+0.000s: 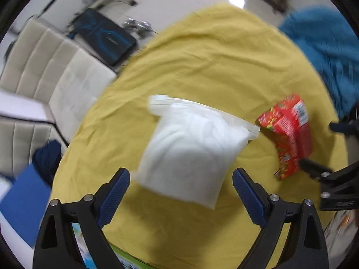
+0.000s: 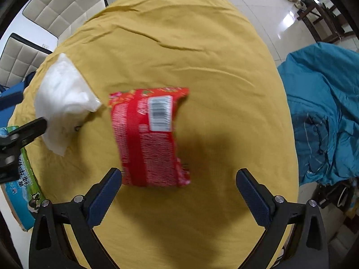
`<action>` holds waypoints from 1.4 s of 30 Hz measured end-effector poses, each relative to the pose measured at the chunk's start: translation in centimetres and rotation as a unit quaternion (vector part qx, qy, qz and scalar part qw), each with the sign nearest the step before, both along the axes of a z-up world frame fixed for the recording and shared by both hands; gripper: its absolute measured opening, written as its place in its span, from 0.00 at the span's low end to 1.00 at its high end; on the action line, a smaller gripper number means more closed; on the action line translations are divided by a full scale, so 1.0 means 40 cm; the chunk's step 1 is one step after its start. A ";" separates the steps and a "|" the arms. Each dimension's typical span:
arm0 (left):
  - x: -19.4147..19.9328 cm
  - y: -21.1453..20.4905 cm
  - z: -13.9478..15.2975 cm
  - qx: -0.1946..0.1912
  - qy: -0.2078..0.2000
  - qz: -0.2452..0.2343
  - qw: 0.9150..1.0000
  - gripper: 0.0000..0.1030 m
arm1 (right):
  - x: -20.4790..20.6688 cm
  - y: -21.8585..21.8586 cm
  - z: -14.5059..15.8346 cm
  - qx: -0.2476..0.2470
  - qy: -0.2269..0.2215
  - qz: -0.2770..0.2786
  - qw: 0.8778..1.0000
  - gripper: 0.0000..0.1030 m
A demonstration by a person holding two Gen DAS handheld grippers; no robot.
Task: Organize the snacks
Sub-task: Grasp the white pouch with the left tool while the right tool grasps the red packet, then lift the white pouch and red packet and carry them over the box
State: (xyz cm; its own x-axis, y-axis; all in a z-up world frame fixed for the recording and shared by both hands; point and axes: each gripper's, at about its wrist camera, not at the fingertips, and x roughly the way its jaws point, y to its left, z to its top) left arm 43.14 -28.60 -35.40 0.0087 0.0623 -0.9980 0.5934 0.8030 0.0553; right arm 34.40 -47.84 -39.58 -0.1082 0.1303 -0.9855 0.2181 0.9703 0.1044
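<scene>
**A:** What do we have through the left wrist camera?

**B:** We see a round table under a wrinkled yellow cloth (image 1: 202, 51) filling most of the frame. At the centre lies a white zip-top bag (image 1: 193, 148), flat on the cloth, its sealed edge toward the upper right. Our left gripper (image 1: 181, 179) is released: its two blue-padded fingers (image 1: 116, 192) stand wide apart at the bottom of the frame, one on either side of the bag's near end, and we cannot tell whether they touch it.

**A:** And the snack?

**B:** A red snack packet (image 1: 289, 134) lies at centre right, just beside the bag's corner. The dark tip of the other gripper sits at the packet's lower right edge.

**A:** What does the right wrist camera add?

**B:** The same red snack packet (image 2: 150, 136) lies in the middle of the frame, back side up, with a white barcode label (image 2: 160, 114) near its top. Our right gripper (image 2: 179, 179) is also released, fingers (image 2: 253, 197) spread wide at the bottom; the packet's near end lies between them, closer to the left finger. The white bag (image 2: 65, 103) is at centre left, beside the packet.

**A:** Anything around the table?

**B:** A green and blue carton (image 2: 24, 186) with printed characters sits at the lower left edge. Cream padded chairs (image 2: 60, 6) show at the upper left, and blue-green fabric (image 2: 325, 112) is heaped at the right. The left view is somewhat blurred.
</scene>
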 end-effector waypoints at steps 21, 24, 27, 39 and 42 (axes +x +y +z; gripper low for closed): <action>-0.039 0.102 -0.098 -0.007 0.078 0.171 0.982 0.76 | 0.050 0.011 -0.025 0.020 -0.002 -0.026 0.999 0.85; -0.100 0.152 -0.085 -0.018 0.086 0.221 0.971 0.76 | 0.058 0.032 -0.052 0.030 0.012 -0.028 0.999 0.60; -0.144 0.186 -0.084 -0.041 0.086 0.257 0.962 0.76 | 0.054 0.056 -0.068 0.018 0.014 -0.028 0.999 0.56; -0.065 0.155 -0.101 -0.063 0.042 0.238 0.968 0.84 | 0.013 0.071 -0.054 0.026 0.002 -0.040 0.999 0.51; -0.039 0.154 -0.115 -0.063 0.050 0.243 0.967 0.87 | 0.011 0.062 -0.059 0.036 0.004 -0.049 0.998 0.51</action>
